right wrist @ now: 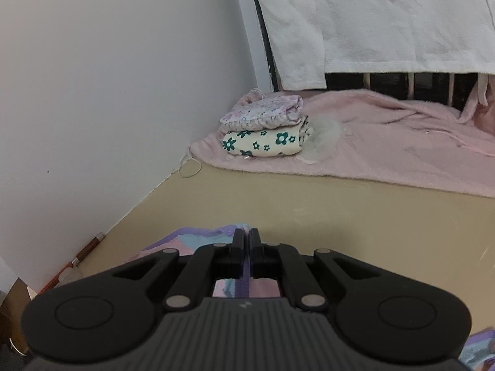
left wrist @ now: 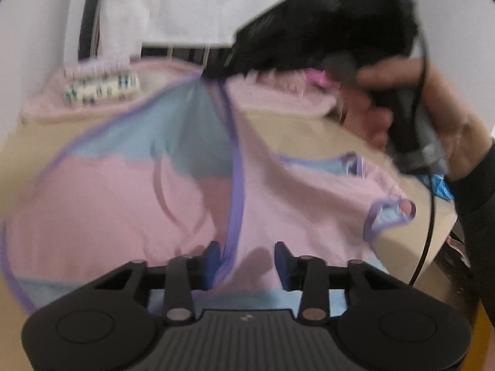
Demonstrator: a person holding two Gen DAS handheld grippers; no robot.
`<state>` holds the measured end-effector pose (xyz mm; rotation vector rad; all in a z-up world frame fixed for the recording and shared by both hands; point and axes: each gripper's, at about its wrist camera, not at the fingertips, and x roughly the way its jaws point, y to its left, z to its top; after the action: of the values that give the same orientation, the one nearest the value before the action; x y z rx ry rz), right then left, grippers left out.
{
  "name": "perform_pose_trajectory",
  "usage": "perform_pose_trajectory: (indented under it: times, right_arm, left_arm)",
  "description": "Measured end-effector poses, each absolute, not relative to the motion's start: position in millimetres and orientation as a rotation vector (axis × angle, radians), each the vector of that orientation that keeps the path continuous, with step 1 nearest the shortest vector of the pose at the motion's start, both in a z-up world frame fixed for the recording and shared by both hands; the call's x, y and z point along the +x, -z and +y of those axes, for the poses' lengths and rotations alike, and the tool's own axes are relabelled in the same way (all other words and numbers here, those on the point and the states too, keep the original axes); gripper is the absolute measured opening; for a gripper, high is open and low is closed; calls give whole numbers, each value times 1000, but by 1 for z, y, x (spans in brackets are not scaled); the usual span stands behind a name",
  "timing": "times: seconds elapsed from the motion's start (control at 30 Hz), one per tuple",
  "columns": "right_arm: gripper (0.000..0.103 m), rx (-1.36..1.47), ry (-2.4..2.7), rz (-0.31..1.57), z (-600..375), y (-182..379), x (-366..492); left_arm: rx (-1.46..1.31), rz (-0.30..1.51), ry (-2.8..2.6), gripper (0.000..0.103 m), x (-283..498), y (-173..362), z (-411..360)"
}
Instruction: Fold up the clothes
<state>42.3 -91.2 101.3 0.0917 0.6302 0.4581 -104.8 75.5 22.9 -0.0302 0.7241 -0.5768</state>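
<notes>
Pink fabric fills my left wrist view: a pink and light-blue garment with purple trim (left wrist: 191, 191) lies spread over the beige worktop (left wrist: 309, 130), one purple seam running from far centre down to my left gripper (left wrist: 248, 261). Its blue fingers (left wrist: 213, 255) stand apart, released, with the seam and pink cloth lying between them; I cannot tell whether they touch the cloth. Far right, a hand (left wrist: 433, 117) in a dark sleeve holds my right gripper (left wrist: 216, 72), a blurred black shape whose tip meets the garment's far edge. Behind, a fuzzy pink blanket (left wrist: 278, 99) covers the far worktop, with a folded stack of floral clothes (left wrist: 102, 88) at far left.

From the right wrist view, my right gripper (right wrist: 246, 238) has its black fingers (right wrist: 237, 247) clenched on a purple strip of the same garment (right wrist: 185, 244), which shows near left below the fingers. Beyond lies bare beige worktop (right wrist: 309, 216), then the pink blanket (right wrist: 386, 154) with the folded floral stack (right wrist: 266, 130) near the white wall (right wrist: 108, 92). A white cloth (right wrist: 371, 21) hangs at far right.
</notes>
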Motion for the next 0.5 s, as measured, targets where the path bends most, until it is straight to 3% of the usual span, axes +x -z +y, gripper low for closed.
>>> perform_pose_trajectory:
  times: [0.03, 0.1, 0.2, 0.43, 0.5]
  right_arm:
    - [3, 91, -454, 623, -94, -102, 41]
    - [3, 112, -445, 607, -103, -106, 39]
    - [3, 127, -434, 588, -108, -109, 39]
    - [3, -47, -378, 652, -57, -84, 64]
    - [3, -97, -362, 669, -43, -77, 71]
  left_arm:
    - [-51, 732, 571, 18, -105, -22, 79]
    - [-145, 739, 584, 2, -105, -23, 89]
    - [-303, 718, 610, 1, -107, -29, 106]
    - [-328, 625, 434, 1, -126, -54, 133]
    - [-334, 641, 302, 8, -117, -47, 142]
